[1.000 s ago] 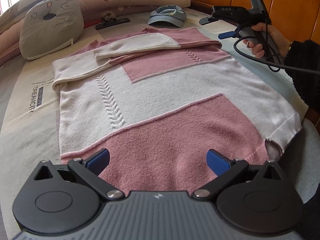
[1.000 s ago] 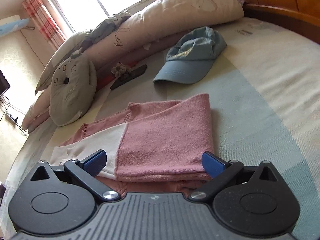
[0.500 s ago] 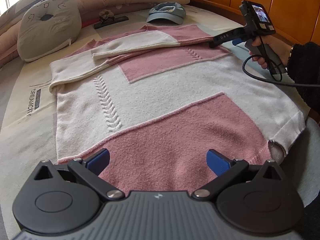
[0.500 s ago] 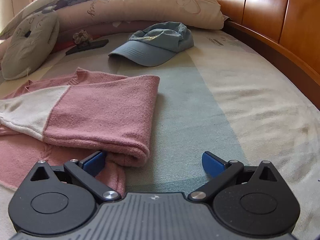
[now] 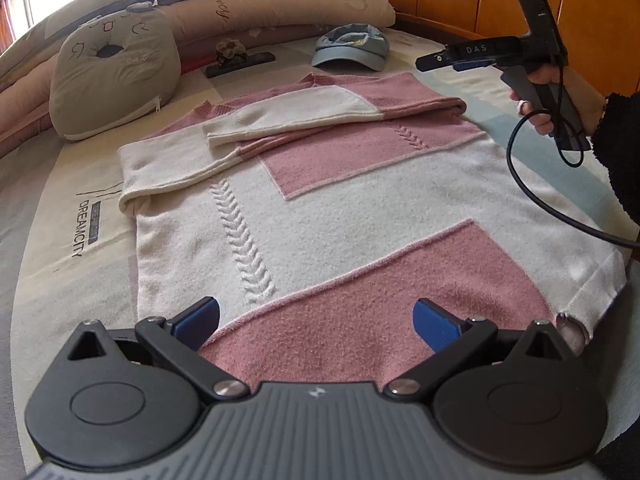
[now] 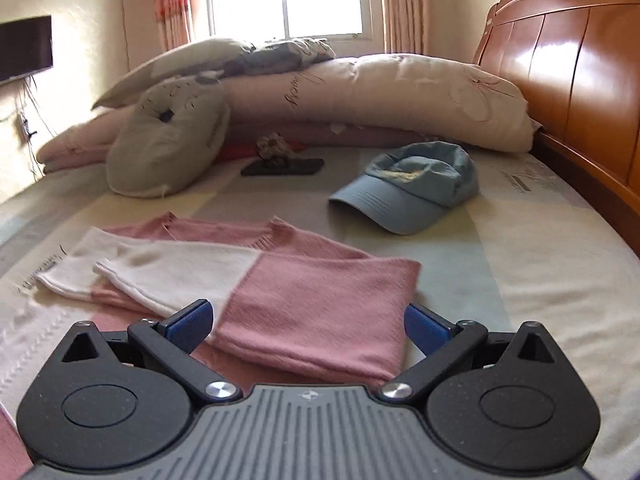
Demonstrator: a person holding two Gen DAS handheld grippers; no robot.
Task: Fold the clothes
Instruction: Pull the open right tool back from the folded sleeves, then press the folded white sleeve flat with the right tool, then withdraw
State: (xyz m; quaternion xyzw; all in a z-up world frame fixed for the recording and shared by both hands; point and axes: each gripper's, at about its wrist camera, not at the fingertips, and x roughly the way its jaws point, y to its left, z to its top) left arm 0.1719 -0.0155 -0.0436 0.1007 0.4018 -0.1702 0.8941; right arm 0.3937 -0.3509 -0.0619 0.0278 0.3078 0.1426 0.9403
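Now the right gripper point(image 6: 306, 322) is lifted up off the bed, while half a second ago it was low beside the folded sleeve. Its two blue fingers point(image 6: 188, 320) are spread wide with nothing between them. In the left wrist view that same gripper point(image 5: 434, 60) floats in the air past the far right corner of the sweater point(image 5: 360, 216), held by a hand point(image 5: 560, 96) in a dark sleeve. The left gripper point(image 5: 316, 320) has hardly moved. Its blue fingers point(image 5: 436, 324) are wide apart too and hold nothing, and the bottom pink part of the sweater lies between them and just past them. The very bottom edge of the sweater is hidden behind the black body of the left gripper. The sweater lies flat on the bed point(image 5: 60, 240), pink and white, with both sleeves folded across the top. The top sleeve point(image 6: 280, 300) lies right in front of the right gripper, a bit below it. Farther away sit a blue cap point(image 6: 416, 188), a round grey pillow point(image 6: 168, 140) and a long rolled quilt point(image 6: 380, 96). A small dark thing point(image 6: 282, 166) by the pillow is hard to make out.
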